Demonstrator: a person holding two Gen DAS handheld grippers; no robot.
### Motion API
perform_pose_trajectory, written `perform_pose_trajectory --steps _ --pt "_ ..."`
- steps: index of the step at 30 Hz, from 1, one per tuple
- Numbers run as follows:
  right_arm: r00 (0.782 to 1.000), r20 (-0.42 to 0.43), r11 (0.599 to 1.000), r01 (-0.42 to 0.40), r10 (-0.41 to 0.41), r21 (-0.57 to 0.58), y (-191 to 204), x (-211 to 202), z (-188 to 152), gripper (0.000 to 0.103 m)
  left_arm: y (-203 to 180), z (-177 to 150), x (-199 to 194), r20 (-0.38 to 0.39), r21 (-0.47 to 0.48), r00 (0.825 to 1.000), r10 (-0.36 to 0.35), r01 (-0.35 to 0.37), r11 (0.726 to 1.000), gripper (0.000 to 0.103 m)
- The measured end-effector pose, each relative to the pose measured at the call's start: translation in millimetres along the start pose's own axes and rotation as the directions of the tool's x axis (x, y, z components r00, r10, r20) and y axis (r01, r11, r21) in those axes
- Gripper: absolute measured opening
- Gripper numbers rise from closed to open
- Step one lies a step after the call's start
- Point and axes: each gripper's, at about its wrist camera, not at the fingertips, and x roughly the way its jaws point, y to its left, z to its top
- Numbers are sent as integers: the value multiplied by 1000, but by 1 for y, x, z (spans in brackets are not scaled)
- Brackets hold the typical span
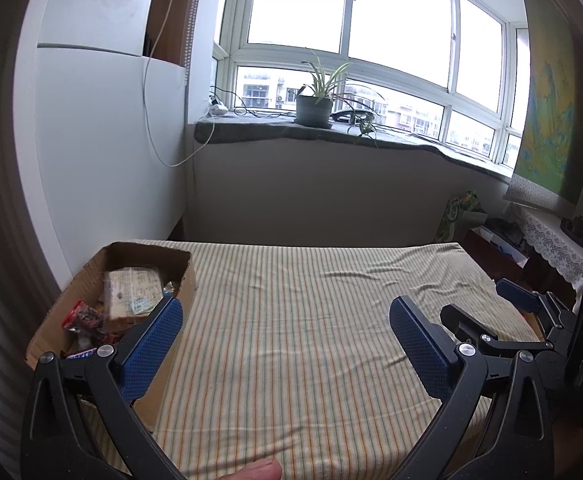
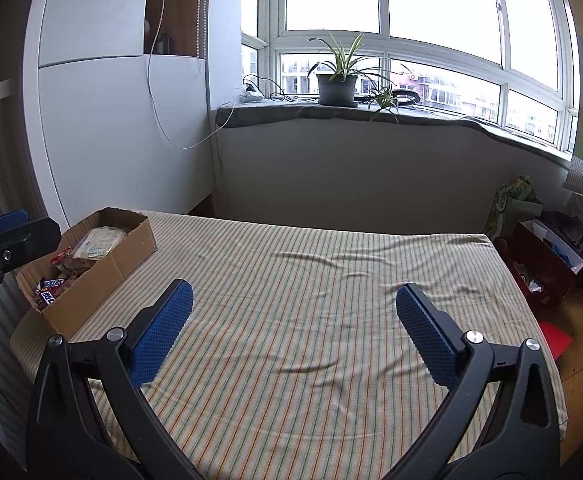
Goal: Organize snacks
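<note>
An open cardboard box (image 1: 171,300) (image 2: 103,268) stands at the left edge of a table covered with a striped cloth (image 1: 311,320) (image 2: 311,320). It holds several snacks: a pale wrapped pack (image 1: 133,290) (image 2: 99,244), a red packet (image 1: 83,316) (image 2: 62,258) and Snickers bars (image 2: 49,290). My left gripper (image 1: 285,312) is open and empty, its left finger over the box's near right corner. My right gripper (image 2: 293,300) is open and empty above the cloth. The right gripper also shows at the right in the left wrist view (image 1: 487,300).
A white cabinet (image 2: 111,120) stands behind the box. A potted plant (image 2: 337,84) and cables sit on the window sill. A red box (image 2: 543,268) and bags (image 2: 511,204) lie on the floor to the right of the table.
</note>
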Motion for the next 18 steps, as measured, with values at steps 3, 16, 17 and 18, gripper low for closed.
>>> perform_pose_trajectory --steps 3,16,17,18 --pt "1000 0 1000 0 0 1 -1 0 0 103 -3 0 0 1 15 1000 9 -9 1000 103" --pt "1000 -9 1000 6 -5 9 -7 0 -1 103 -5 -1 2 -4 24 1000 19 -19 1000 103" --pt "1000 -9 1000 6 -5 10 -7 0 -1 103 -5 -1 3 -5 24 1000 20 -20 1000 103" --pt "1000 -9 1000 6 -6 10 -7 0 -1 103 -5 -1 3 -6 24 1000 21 -21 999 103"
